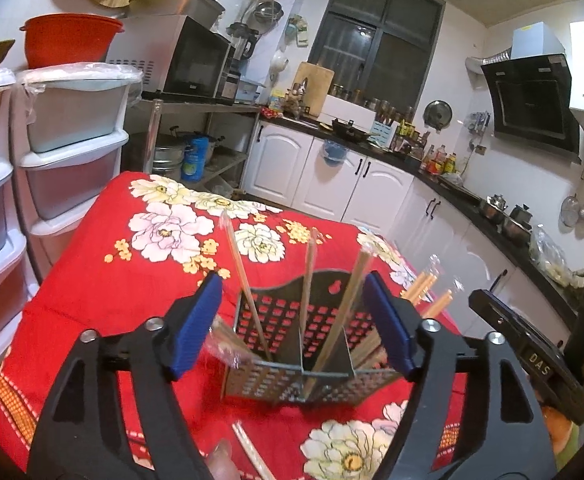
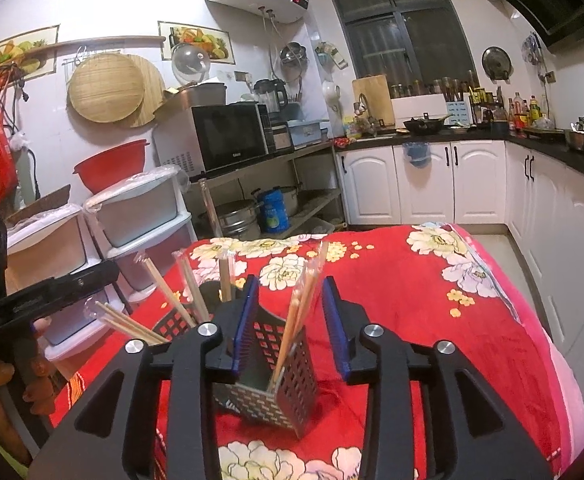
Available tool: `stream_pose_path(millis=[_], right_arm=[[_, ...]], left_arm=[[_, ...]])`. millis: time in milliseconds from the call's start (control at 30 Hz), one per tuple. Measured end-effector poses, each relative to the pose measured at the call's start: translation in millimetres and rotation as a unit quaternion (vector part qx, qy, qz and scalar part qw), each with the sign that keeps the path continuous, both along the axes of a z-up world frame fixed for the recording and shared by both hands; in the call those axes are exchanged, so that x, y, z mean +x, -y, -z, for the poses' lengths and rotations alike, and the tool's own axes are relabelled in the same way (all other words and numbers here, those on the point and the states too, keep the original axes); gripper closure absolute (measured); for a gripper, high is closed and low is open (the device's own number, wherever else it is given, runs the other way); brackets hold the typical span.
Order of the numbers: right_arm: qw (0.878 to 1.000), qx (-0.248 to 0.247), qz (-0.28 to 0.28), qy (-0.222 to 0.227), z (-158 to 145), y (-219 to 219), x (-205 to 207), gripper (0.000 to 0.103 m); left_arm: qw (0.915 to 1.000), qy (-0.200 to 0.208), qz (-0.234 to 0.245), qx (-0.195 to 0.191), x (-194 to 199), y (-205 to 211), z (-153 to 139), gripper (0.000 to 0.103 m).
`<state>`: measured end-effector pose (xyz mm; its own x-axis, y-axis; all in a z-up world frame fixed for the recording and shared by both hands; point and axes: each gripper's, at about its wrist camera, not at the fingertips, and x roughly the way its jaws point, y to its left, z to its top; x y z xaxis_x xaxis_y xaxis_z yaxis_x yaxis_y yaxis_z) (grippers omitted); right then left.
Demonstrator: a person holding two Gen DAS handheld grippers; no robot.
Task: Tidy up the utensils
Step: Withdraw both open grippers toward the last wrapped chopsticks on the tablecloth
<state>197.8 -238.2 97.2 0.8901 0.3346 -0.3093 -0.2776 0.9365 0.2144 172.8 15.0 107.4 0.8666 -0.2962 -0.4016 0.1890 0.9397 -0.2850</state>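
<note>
The black perforated metal utensil caddy (image 1: 304, 344) stands upright on the red floral-clothed worktop (image 1: 104, 264), its compartments holding cellophane-wrapped wooden chopsticks (image 1: 248, 280) that lean outward against the dividers, so sorting appears well advanced. The left gripper (image 1: 292, 320) is wide open astride the caddy, gripping nothing; the right gripper (image 2: 290, 328) is partly open around one wrapped pair (image 2: 298, 312), apparently without contact. Another wrapped pair (image 1: 252, 452) lies on the cloth nearby.

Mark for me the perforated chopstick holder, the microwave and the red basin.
chopstick holder (image 1: 292, 384), left wrist view, perforated front wall.
microwave (image 2: 232, 136), right wrist view, dark door glass.
red basin (image 1: 68, 42), left wrist view, outer side wall.
</note>
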Motion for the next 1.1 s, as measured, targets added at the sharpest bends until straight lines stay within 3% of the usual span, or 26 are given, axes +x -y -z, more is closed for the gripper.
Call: stream_pose_path(millis=[200,367,767,1100], right_arm=[[1.0,0.003,-0.009,-0.012,6.8,2.9,-10.5,0.055],[0.999,0.003,-0.024,-0.021,15.0,0.5,-19.5,0.048],[0.998,-0.004,-0.036,-0.058,35.5,0.5,-27.9,0.042],[0.993,-0.025,-0.032,-0.107,67.1,8.1,-29.8,0.039]], left_arm=[[1.0,-0.002,-0.001,0.009,-18.5,2.5,4.2,0.022],[0.9998,-0.017,-0.009,0.0,-28.4,-4.7,13.0,0.019],[0.9987,-0.045,-0.021,-0.011,-45.4,-16.3,34.7,0.018],[0.9943,-0.1,-0.026,-0.025,-40.0,-24.4,74.8,0.018]])
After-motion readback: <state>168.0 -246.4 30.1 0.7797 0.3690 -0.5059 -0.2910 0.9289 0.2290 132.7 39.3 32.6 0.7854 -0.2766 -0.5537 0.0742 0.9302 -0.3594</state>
